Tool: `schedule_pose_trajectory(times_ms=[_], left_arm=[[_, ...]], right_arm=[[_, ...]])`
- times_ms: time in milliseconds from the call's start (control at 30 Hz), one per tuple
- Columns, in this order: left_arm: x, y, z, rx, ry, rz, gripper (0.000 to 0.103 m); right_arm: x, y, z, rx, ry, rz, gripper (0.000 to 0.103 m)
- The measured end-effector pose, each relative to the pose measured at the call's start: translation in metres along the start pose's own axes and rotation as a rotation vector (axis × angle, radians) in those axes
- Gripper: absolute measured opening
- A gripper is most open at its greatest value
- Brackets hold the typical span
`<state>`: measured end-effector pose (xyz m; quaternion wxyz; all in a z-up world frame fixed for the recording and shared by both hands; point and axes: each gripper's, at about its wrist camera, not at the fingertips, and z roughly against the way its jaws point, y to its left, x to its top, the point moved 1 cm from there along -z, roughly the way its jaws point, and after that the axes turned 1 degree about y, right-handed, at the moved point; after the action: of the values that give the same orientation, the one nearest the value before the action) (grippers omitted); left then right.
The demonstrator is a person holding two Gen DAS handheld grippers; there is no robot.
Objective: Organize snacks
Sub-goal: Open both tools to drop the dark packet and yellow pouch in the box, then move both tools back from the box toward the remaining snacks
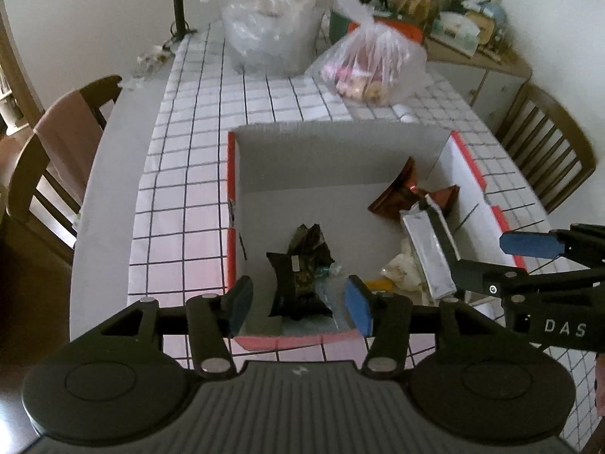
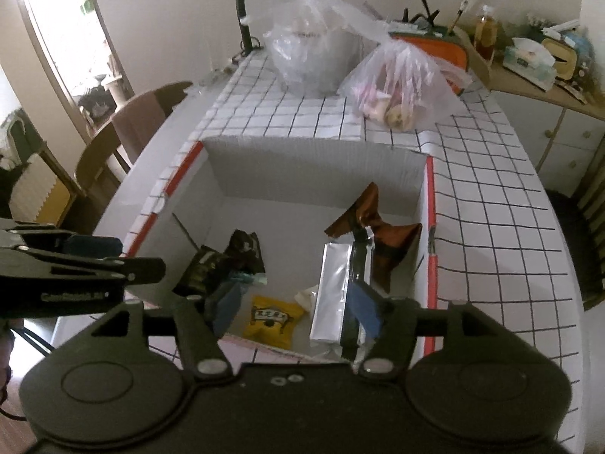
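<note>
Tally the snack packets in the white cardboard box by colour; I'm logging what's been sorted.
Dark black-green crinkled foil packet: 1
Shiny brown foil packets: 2
Long silver foil pack: 1
Small yellow printed packet: 1
Total: 5, plus a pale wrapper and a teal scrap I cannot identify.

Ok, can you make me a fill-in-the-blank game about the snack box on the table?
1. The yellow packet lies inside the ____.
2. The tablecloth is white with a pattern of black ____.
3. The two plastic bags stand on the table ____ the box, not in it.
4. The long packet beside the yellow one is coloured ____.

Missing words: box; squares; behind; silver
</note>
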<state>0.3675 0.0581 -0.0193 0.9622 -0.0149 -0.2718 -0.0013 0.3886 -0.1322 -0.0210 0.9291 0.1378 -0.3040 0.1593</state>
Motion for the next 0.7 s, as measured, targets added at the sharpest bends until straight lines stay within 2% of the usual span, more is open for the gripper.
schedule_pose_trajectory(times_ms=[67, 267, 400, 700], left_arm=[[-0.004, 0.002, 0.01, -0.007, -0.022, 0.002, 0.06], [-0.021, 0.006, 0.033, -0.023, -0.069, -0.006, 0.064], [-0.033, 0.01, 0.044, -0.038, -0.091, -0.003, 0.069], [-0.065, 0.016, 0.055, -0.065, -0.102, 0.015, 0.077]], right_arm=[[-0.004, 0.001, 0.009, 0.009, -0.012, -0.006, 0.069], [-0.017, 0.007, 0.029, 0.021, -0.037, 0.002, 0.082], [-0.03, 0.01, 0.038, 0.015, -0.047, -0.007, 0.092], [-0.065, 0.016, 0.047, 0.014, -0.037, -0.045, 0.102]])
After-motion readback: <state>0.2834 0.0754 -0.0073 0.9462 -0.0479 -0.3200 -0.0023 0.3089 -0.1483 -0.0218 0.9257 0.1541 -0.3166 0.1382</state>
